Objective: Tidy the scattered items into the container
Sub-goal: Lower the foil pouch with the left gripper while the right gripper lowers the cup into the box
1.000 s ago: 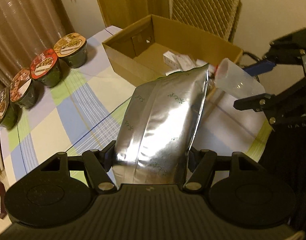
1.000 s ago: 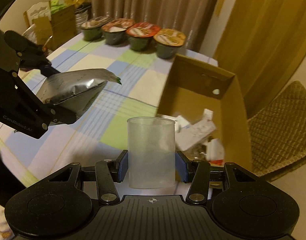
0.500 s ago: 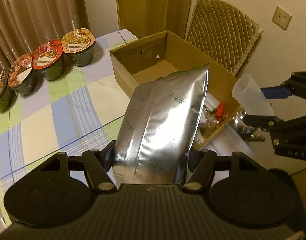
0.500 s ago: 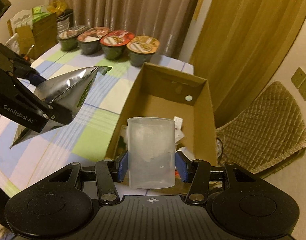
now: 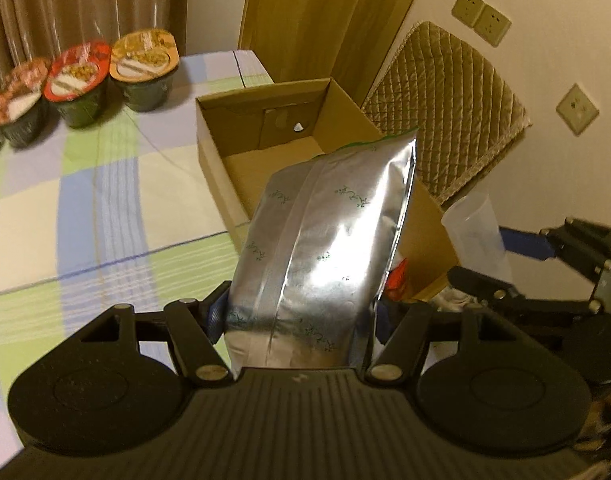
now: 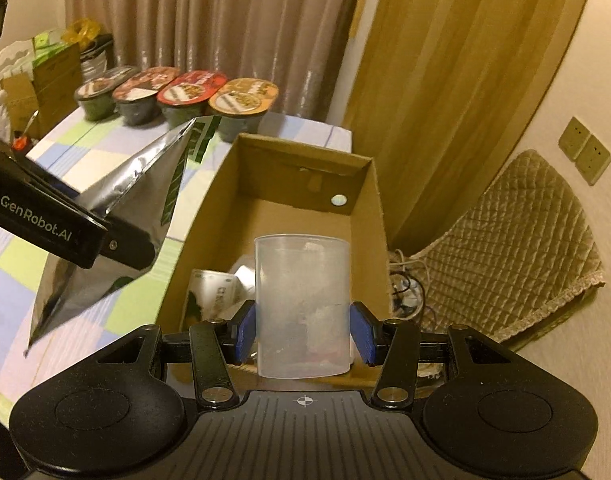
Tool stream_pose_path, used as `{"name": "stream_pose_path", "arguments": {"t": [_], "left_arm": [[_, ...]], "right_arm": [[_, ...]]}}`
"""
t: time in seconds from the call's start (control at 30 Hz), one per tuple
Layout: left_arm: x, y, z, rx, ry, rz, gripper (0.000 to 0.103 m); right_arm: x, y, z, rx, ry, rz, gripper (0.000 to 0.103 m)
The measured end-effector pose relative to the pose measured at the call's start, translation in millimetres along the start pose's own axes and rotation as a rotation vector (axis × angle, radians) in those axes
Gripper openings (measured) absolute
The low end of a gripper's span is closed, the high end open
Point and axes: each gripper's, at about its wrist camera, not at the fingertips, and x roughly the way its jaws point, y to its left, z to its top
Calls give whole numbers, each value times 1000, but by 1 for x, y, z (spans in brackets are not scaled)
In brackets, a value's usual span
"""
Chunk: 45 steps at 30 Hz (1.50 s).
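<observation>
Two grippers we hold: left gripper (image 5: 301,312) clamps one foil pouch (image 5: 325,240), long axis pointing up toward one cardboard box (image 6: 369,208); right gripper (image 6: 303,330) clamps one upright clear cup (image 6: 303,304) above it. Four bowls (image 6: 243,98) line the counter (image 5: 85,200).

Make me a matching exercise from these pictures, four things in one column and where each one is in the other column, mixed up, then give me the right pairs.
Things
1. silver foil pouch
2. clear plastic cup
3. noodle bowls
4. cardboard box

Places
A. in a row on the table by the curtain
B. clamped in the left gripper
C. open on the table's end, by the quilted chair
D. clamped in the right gripper

Pairs: 1-B, 2-D, 3-A, 4-C
</observation>
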Motion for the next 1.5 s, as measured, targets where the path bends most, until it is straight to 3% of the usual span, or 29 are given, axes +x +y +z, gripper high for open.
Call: {"name": "stream_pose_path", "arguments": {"t": [0.67,1.3,1.5], "left_arm": [[41,9,39,-303,19,-74,63],[68,25,67,-492,-4,-110,63],[77,27,72,-537,-17,-86,63]], "right_arm": [[28,-29,14,42,-15,-31,52],[62,-48,37,110,-24,-26,52],[71,-51,42,128,-26,-24,52]]}}
